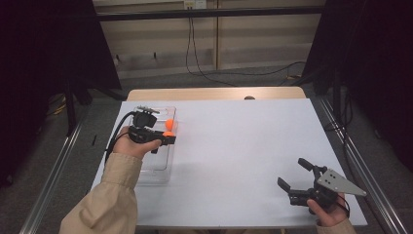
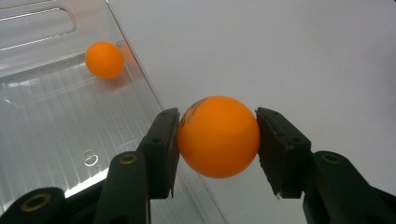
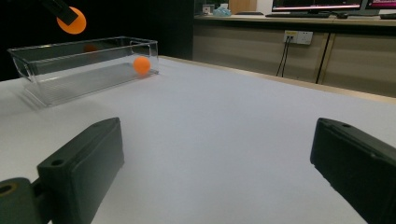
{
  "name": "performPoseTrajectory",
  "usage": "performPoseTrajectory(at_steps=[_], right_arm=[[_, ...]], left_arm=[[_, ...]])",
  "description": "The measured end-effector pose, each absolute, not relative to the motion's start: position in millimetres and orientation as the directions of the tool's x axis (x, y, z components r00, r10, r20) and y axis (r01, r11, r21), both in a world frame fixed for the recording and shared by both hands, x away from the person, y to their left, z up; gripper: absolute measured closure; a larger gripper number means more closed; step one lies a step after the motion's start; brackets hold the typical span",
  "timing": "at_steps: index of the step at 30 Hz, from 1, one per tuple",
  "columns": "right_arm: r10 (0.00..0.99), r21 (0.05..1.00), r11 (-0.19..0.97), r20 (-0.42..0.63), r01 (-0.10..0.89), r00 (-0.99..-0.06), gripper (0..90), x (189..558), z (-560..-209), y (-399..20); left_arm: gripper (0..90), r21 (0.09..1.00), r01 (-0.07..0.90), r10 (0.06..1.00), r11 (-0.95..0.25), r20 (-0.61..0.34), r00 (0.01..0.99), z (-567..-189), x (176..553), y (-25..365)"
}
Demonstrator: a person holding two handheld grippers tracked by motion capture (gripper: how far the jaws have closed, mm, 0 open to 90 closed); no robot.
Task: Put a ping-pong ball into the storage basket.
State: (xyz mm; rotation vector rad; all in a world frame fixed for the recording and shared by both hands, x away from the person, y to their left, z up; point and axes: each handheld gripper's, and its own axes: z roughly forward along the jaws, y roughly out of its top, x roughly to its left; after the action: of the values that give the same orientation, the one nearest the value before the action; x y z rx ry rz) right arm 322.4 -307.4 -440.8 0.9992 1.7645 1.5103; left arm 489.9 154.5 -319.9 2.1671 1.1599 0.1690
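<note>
Clear plastic bin (image 1: 158,168), left part of the white table (image 1: 243,146): one orange ball (image 1: 170,123) lies inside at its far end. Left gripper (image 1: 169,135), over the bin's right wall: jaws clamped on a second orange ball (image 2: 218,136), held above that wall. Right gripper (image 1: 294,174), well right of the bin, near the table's front edge: jaws spread wide, nothing between them.
</note>
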Motion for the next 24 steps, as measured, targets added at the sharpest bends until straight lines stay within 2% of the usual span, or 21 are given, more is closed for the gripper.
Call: performPoseTrajectory(at_steps=[24], right_arm=[[0.845, 0.984, 0.064, 0.036, 0.168, -0.533, 2.3, 322, -441, -306]], left_arm=[[51.1, 0.610, 0.705, 0.798, -0.363, -0.187, 0.573, -323, 489, 165]])
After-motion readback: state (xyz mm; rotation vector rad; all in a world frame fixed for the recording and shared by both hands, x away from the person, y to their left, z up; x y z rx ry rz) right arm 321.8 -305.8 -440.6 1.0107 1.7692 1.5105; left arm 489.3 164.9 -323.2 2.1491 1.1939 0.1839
